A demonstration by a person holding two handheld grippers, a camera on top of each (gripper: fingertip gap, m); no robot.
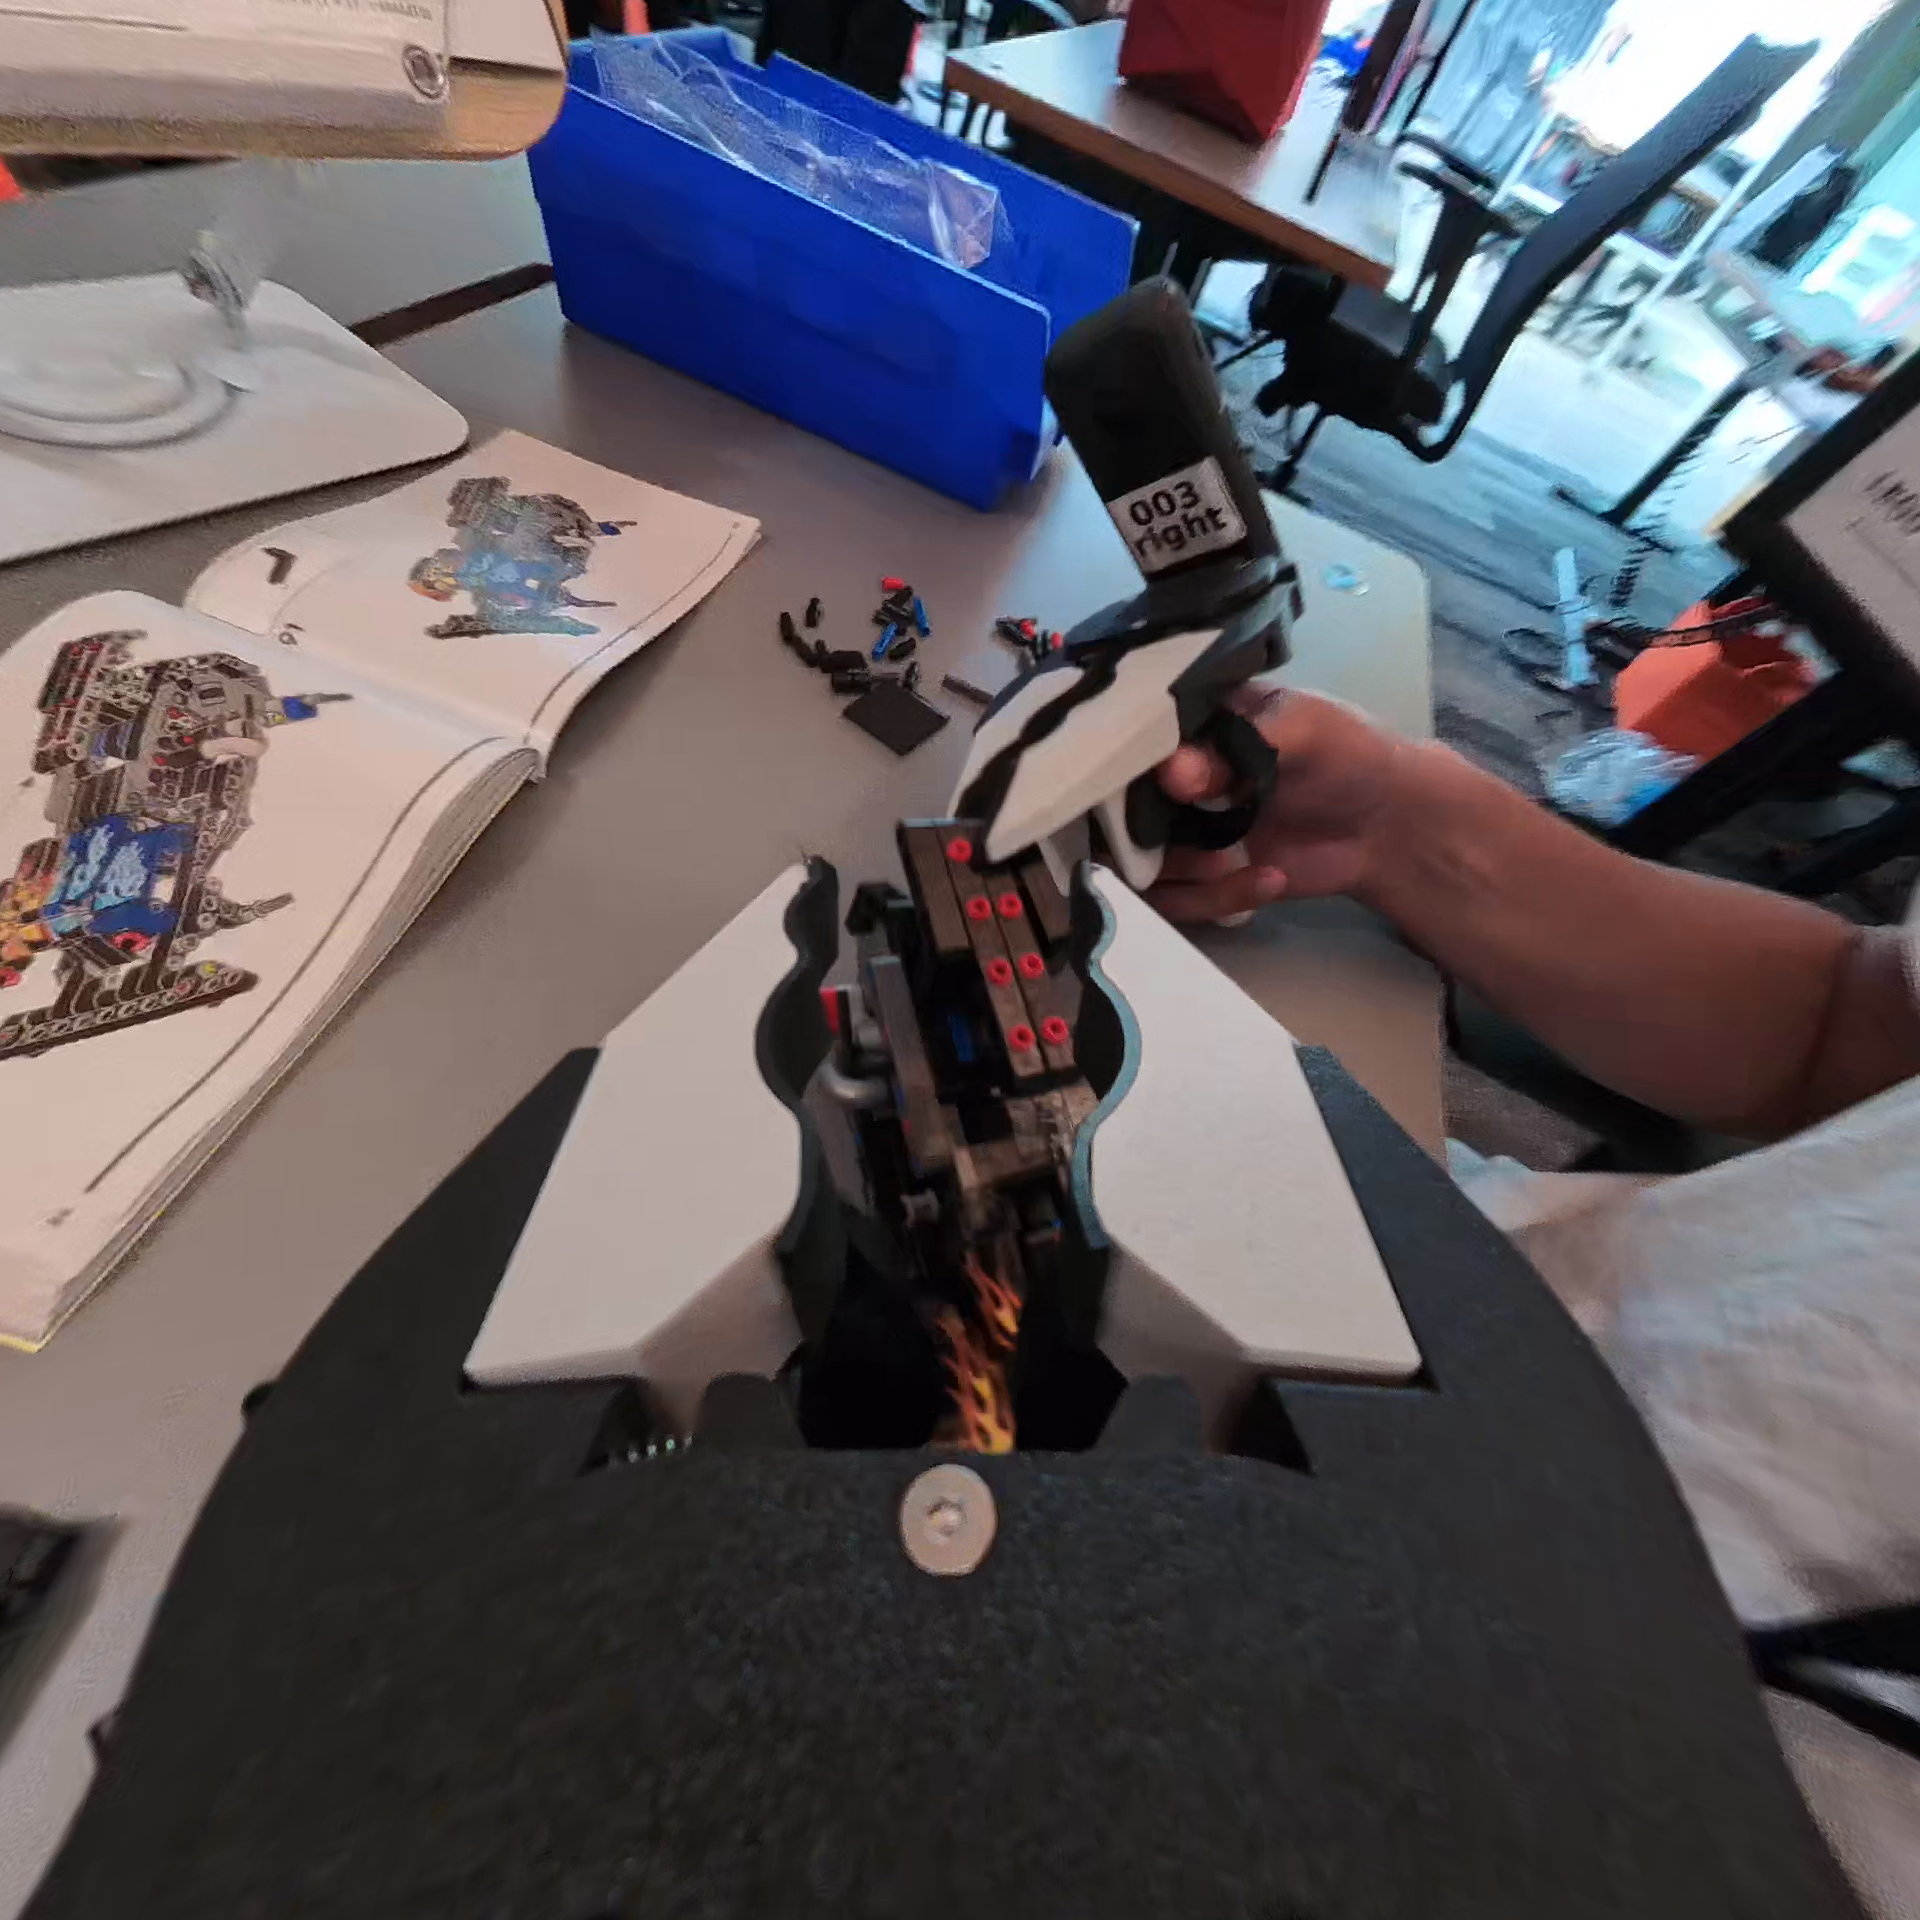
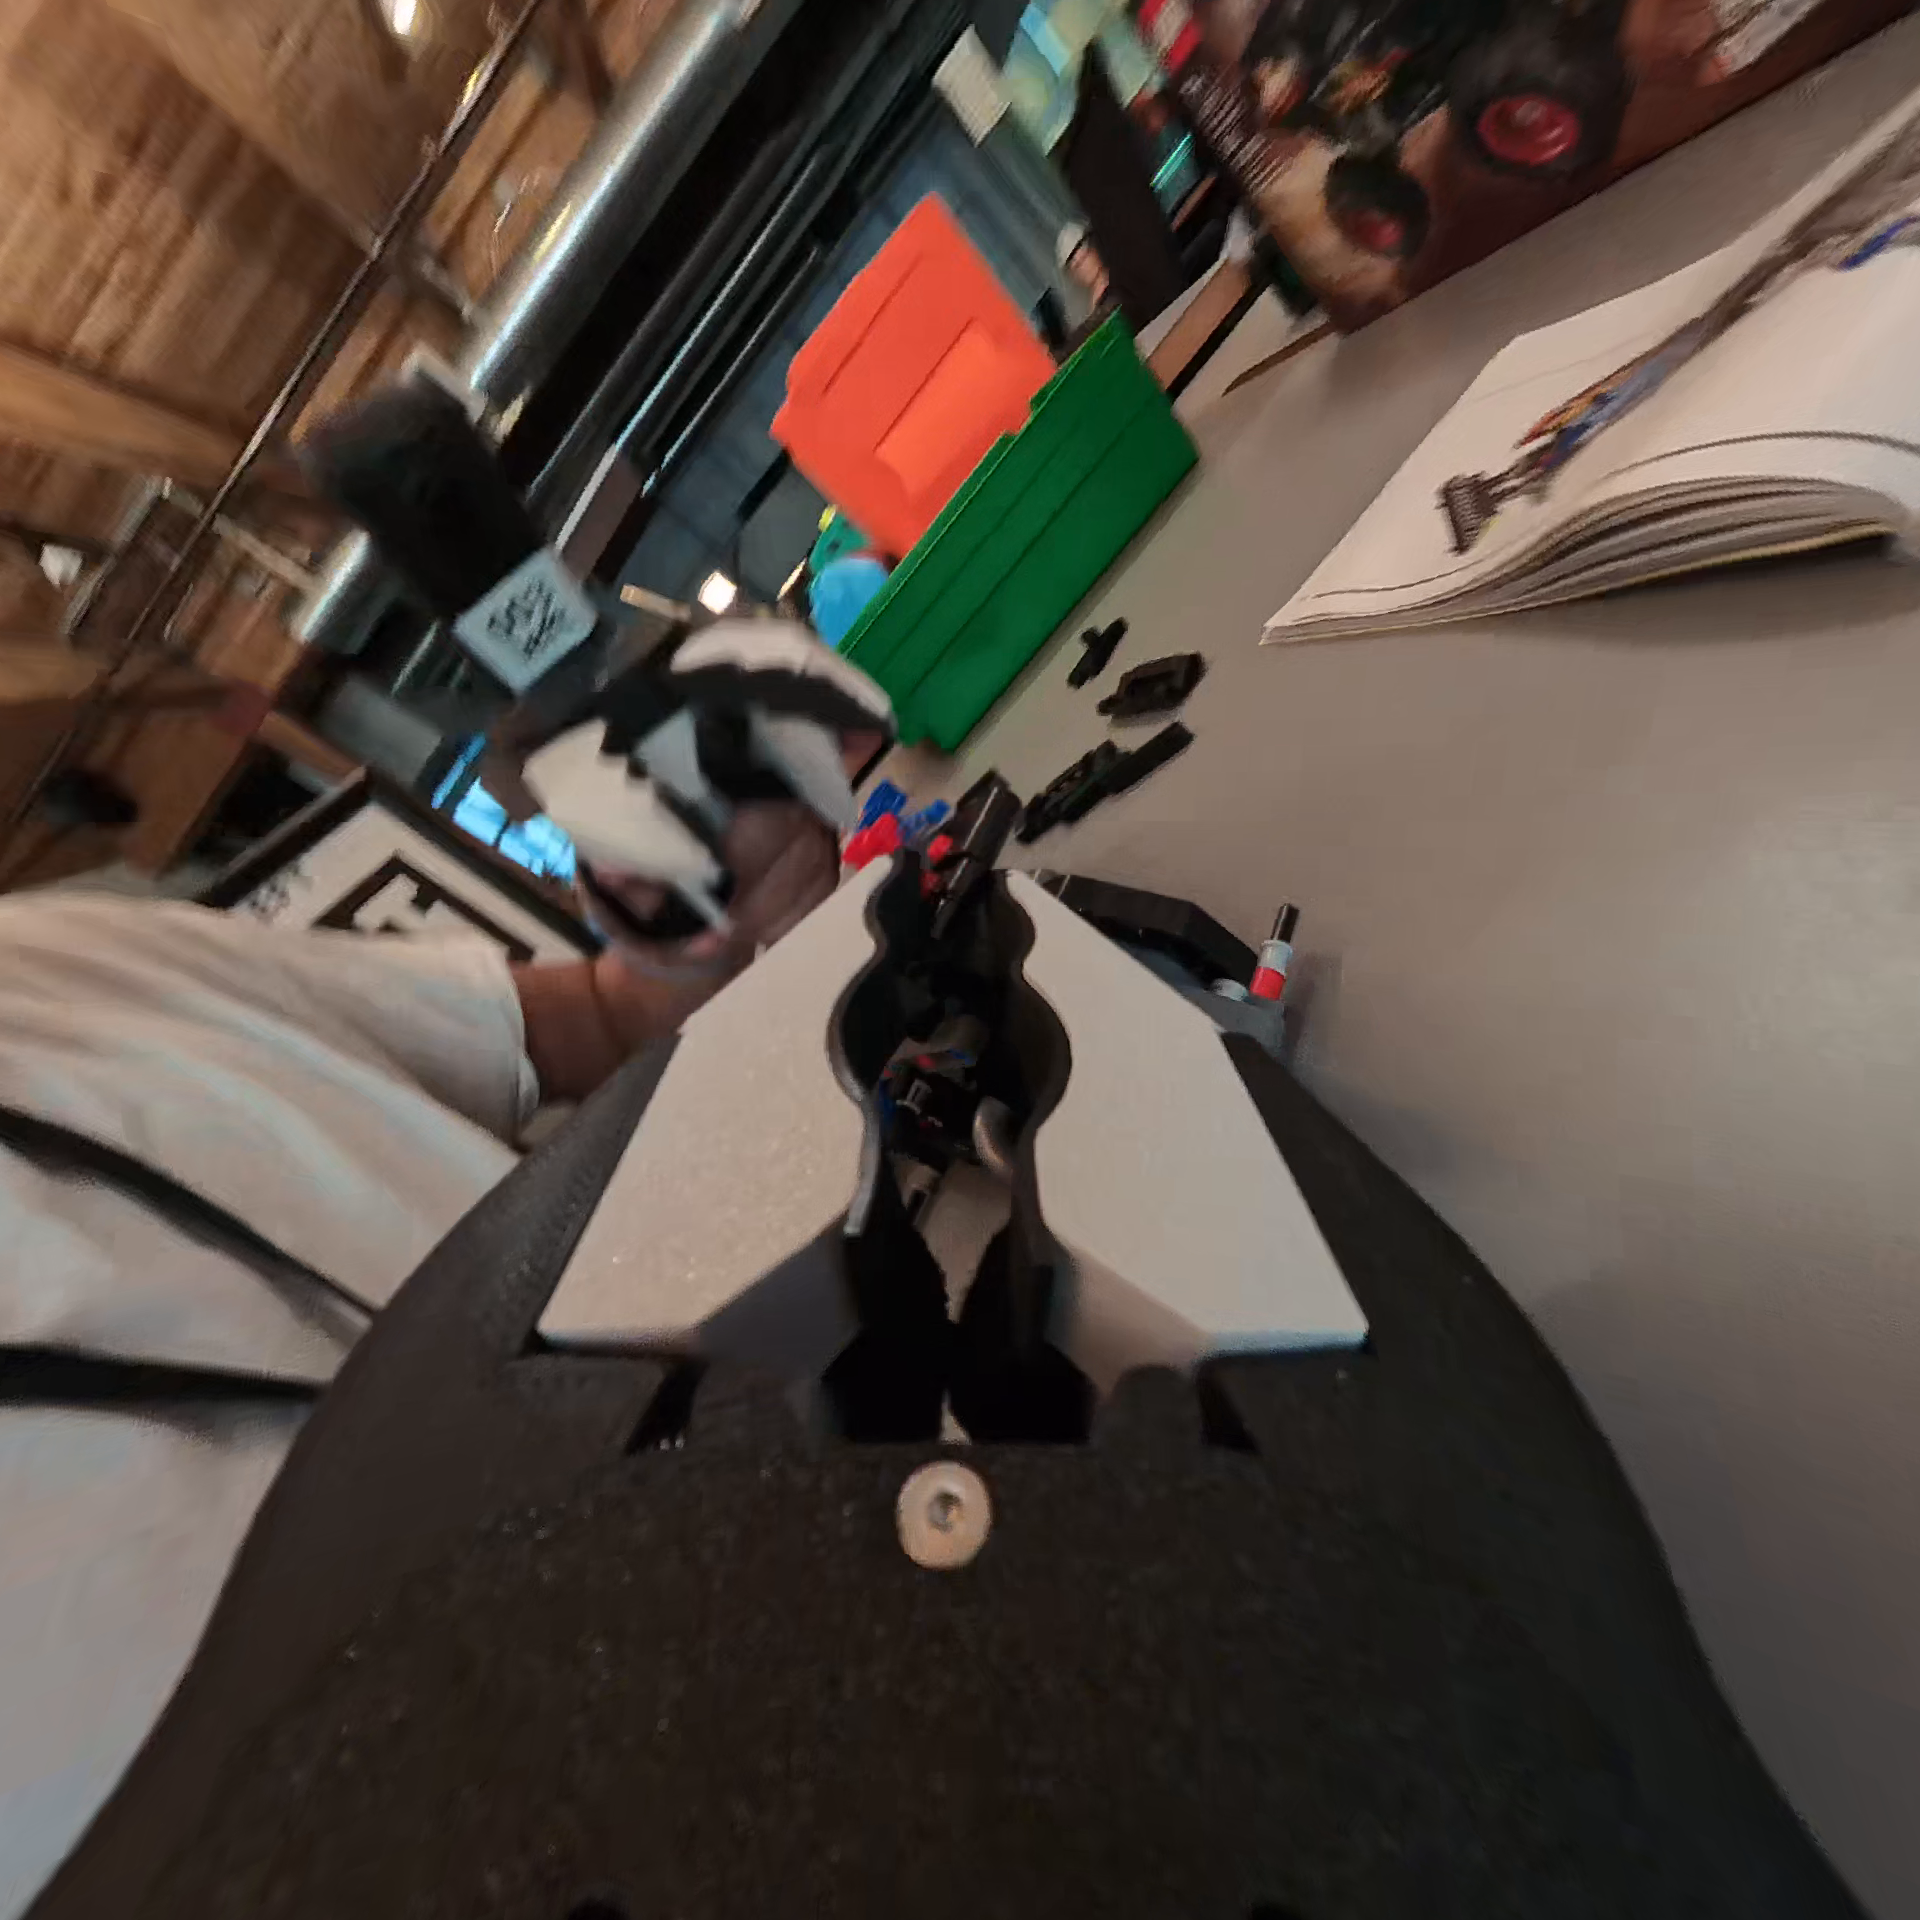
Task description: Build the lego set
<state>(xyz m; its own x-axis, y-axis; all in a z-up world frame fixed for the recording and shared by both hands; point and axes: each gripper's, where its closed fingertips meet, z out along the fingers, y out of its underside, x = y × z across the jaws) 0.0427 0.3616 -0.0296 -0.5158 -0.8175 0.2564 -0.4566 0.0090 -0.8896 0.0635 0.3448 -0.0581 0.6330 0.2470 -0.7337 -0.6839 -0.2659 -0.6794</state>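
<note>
The half-built lego model [image 1: 966,1049] is being pinched by the left gripper [image 1: 951,914] above the bench [image 1: 665,790]. Its top end is being pinched by the right gripper [image 1: 1023,857]. Much is being left undone: loose pieces [image 1: 873,644] are lying near the open booklet [image 1: 312,779]. A blue bin [image 1: 821,301] is sitting behind them.

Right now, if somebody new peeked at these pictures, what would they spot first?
Probably the dark lego model with red pins, squeezed in the left gripper at the middle, while the right gripper touches its top. Next, the open instruction book lies at left, with the bright blue bin behind it on the grey table.
</note>
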